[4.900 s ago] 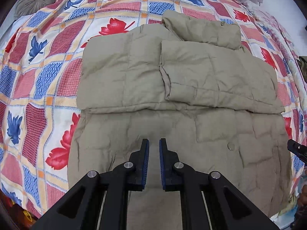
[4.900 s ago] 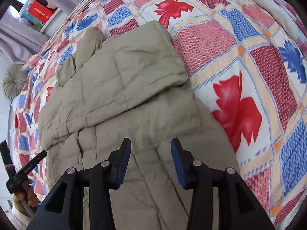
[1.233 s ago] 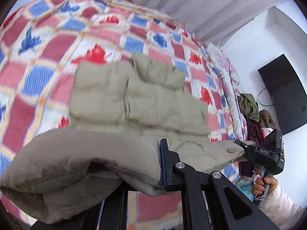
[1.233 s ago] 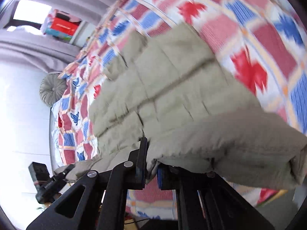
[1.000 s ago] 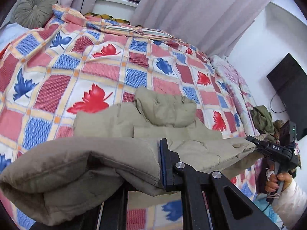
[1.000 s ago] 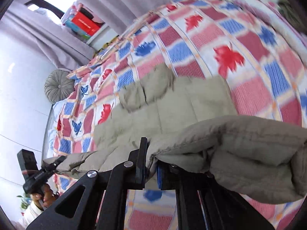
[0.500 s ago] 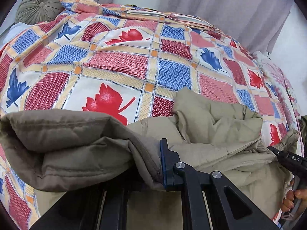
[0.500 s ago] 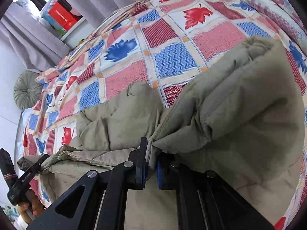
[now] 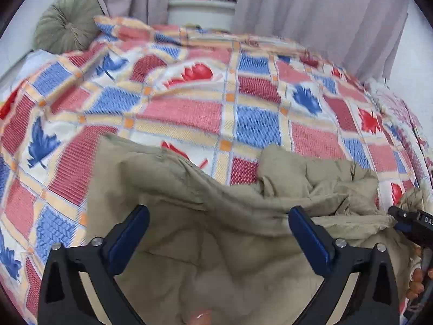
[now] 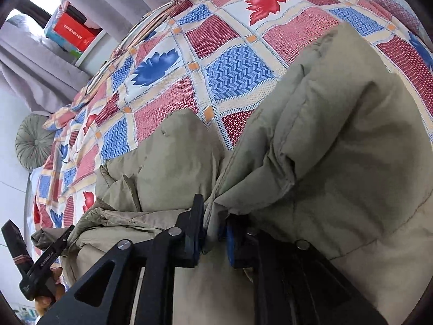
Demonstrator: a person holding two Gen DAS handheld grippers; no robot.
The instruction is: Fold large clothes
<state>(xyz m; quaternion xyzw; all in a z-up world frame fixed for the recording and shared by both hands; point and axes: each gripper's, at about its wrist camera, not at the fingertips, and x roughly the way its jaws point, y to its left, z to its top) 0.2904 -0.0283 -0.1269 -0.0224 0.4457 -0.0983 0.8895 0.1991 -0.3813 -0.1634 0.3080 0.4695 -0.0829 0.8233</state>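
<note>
Left gripper (image 9: 216,233): fingers spread wide, holding nothing, lower centre of frame above the khaki jacket (image 9: 205,238) on the patterned bedspread (image 9: 189,108). Right gripper (image 10: 213,233): clamped on the jacket's hem. Step: laying the bottom half over. Next, probably: right lets go, then smooth.

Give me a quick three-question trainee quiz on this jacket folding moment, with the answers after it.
1. True or false: the left gripper is clamped on the khaki jacket.
2. Which gripper pinches the jacket's edge?
3. The round cushion is: A) red B) grey-green C) blue.

Key:
1. False; its jaws are spread wide over the fabric.
2. The right gripper.
3. B.
</note>
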